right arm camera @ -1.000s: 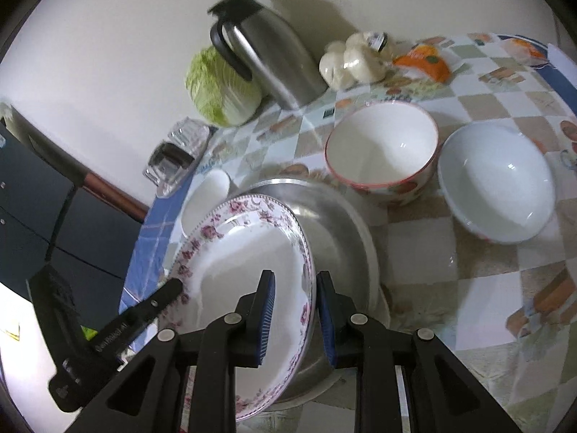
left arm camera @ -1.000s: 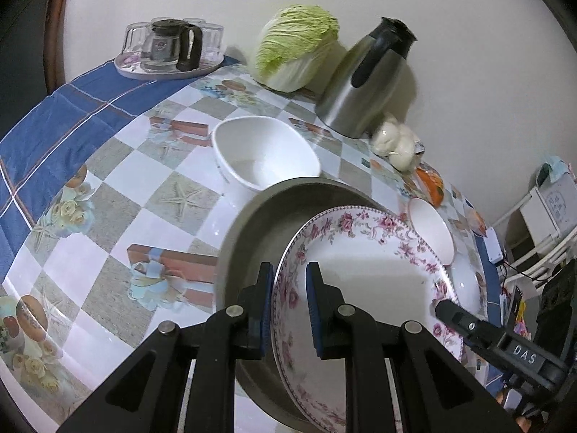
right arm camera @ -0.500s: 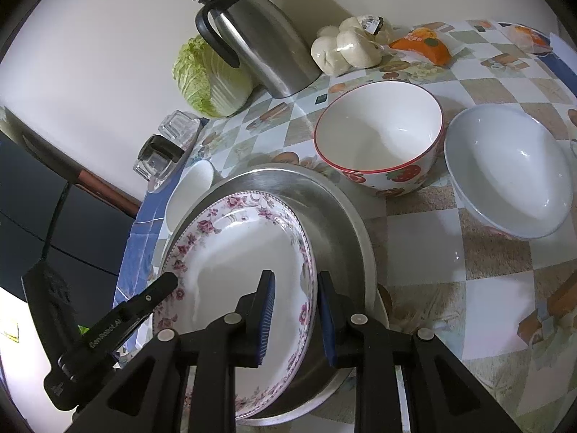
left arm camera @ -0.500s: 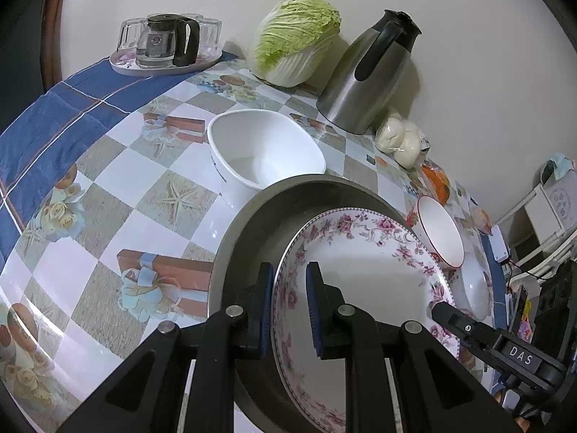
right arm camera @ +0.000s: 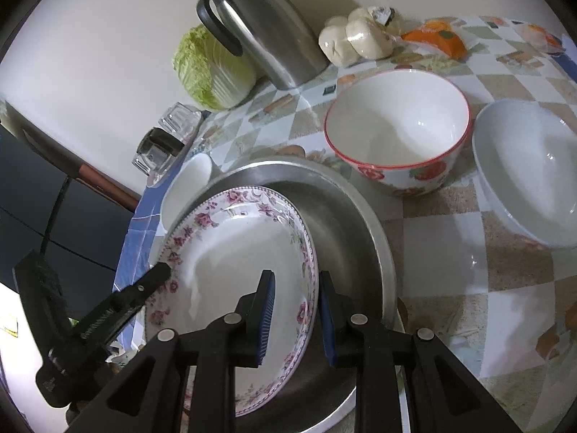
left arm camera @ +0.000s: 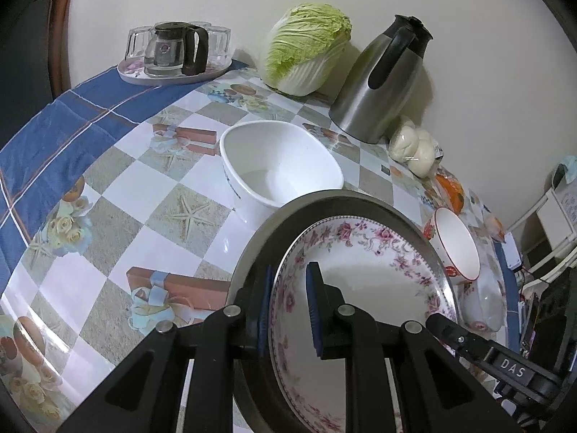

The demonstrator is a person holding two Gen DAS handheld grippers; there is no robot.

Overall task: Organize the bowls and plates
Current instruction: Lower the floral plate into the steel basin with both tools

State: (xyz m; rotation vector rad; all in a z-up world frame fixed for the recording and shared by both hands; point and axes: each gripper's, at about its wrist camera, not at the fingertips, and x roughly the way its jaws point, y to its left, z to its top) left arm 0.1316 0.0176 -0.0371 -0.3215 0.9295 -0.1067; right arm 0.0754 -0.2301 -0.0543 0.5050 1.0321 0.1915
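Note:
A floral-rimmed white plate [left arm camera: 364, 274] [right arm camera: 238, 252] lies inside a wide steel basin [left arm camera: 259, 252] [right arm camera: 346, 223]. My left gripper [left arm camera: 288, 306] straddles the plate's near rim, and its jaws now stand a little apart from the rim. My right gripper [right arm camera: 294, 321] straddles the opposite rim, its jaws also a little apart. A white squarish bowl [left arm camera: 277, 169] [right arm camera: 185, 187] sits behind the basin. A red-rimmed bowl [right arm camera: 396, 130] [left arm camera: 456, 249] and a plain white bowl [right arm camera: 526, 169] stand to the right.
Against the wall stand a steel thermos jug [left arm camera: 382, 83] [right arm camera: 259, 25], a cabbage [left arm camera: 306, 54], a tray with a glass pot and cups [left arm camera: 176, 54], a bag of buns [right arm camera: 357, 38] and an orange packet [right arm camera: 438, 38].
The plate has been lowered into the steel basin. Both grippers' jaws have widened slightly around its rim. Both views have moved closer to the table.

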